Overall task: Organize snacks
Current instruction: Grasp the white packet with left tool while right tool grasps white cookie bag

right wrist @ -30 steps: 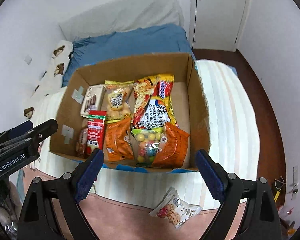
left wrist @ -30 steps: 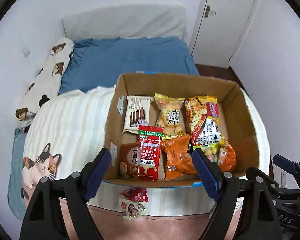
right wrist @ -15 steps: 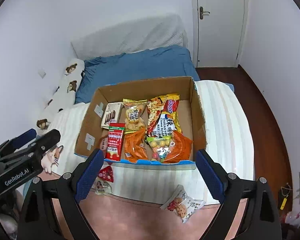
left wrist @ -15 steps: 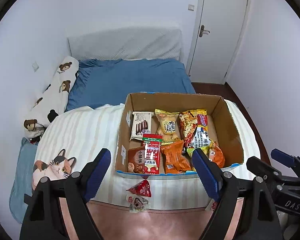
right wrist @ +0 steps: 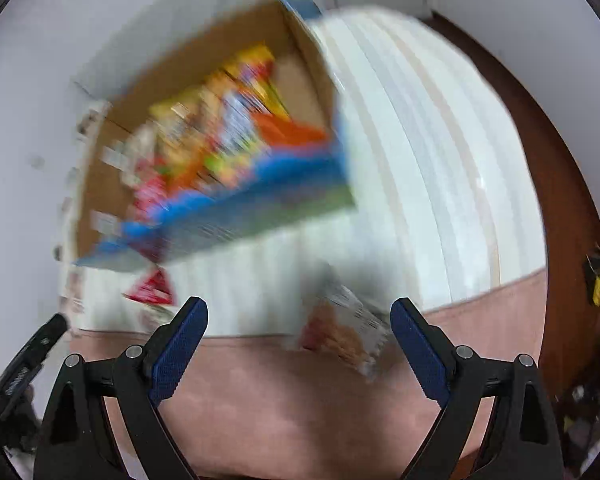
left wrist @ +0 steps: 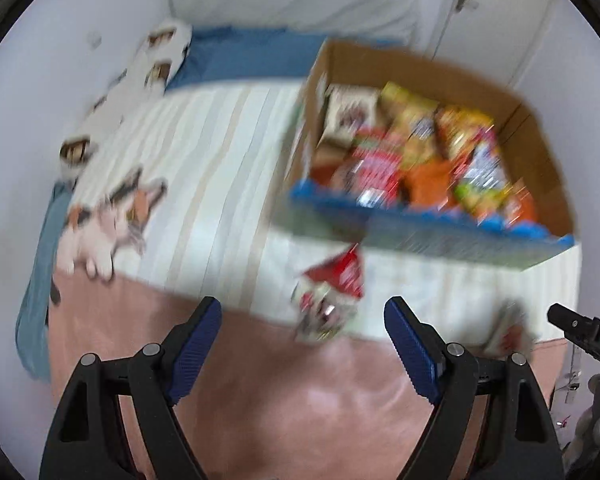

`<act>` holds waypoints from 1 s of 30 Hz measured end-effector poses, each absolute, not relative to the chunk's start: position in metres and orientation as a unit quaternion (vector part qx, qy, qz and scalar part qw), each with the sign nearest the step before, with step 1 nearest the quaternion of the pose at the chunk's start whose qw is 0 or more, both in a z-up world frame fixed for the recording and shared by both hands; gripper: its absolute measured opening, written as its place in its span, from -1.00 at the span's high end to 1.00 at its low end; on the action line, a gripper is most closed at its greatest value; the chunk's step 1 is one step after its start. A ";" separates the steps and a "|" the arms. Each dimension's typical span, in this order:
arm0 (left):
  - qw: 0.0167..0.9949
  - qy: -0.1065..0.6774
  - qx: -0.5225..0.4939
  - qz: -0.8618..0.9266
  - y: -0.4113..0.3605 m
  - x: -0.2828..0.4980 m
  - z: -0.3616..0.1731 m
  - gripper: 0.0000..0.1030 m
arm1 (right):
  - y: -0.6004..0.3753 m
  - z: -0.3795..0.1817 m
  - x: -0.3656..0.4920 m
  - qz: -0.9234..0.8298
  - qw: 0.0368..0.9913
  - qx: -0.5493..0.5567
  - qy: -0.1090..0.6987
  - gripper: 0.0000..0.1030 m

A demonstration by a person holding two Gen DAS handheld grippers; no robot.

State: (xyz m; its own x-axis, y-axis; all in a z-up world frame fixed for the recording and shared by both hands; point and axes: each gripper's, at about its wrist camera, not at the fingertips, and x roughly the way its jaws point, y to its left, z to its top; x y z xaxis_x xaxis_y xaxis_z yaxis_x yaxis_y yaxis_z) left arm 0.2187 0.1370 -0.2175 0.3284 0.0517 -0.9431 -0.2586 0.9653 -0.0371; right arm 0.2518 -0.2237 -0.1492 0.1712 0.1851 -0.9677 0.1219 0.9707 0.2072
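Both views are blurred by motion. A cardboard box [left wrist: 536, 128] holding several snack packets stands on the striped bedspread; it also shows in the right wrist view [right wrist: 112, 140]. A red packet [left wrist: 340, 270] and a pale packet [left wrist: 324, 316] lie in front of the box, just ahead of my open, empty left gripper [left wrist: 304, 340]. A white cookie packet [right wrist: 344, 328] lies between the fingers of my open right gripper [right wrist: 298, 338], at the edge of the pink blanket. The red packet also shows at the left of that view [right wrist: 154, 290].
A cat-print pillow [left wrist: 108, 216] and a bear-print bolster [left wrist: 140, 68] lie on the left of the bed. A blue sheet [left wrist: 244, 52] covers the far end. Dark wooden floor [right wrist: 560, 184] runs along the right side. A door [left wrist: 496, 12] stands at the back right.
Both grippers have swung down and closer to the bed's near edge. The loose packets in front of the box now sit much nearer the fingers. Both stay open.
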 end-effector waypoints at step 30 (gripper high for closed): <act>0.729 0.667 -0.139 0.064 0.131 0.264 -0.353 -0.01 | -0.166 -0.237 0.249 0.057 0.677 0.133 0.722 -0.84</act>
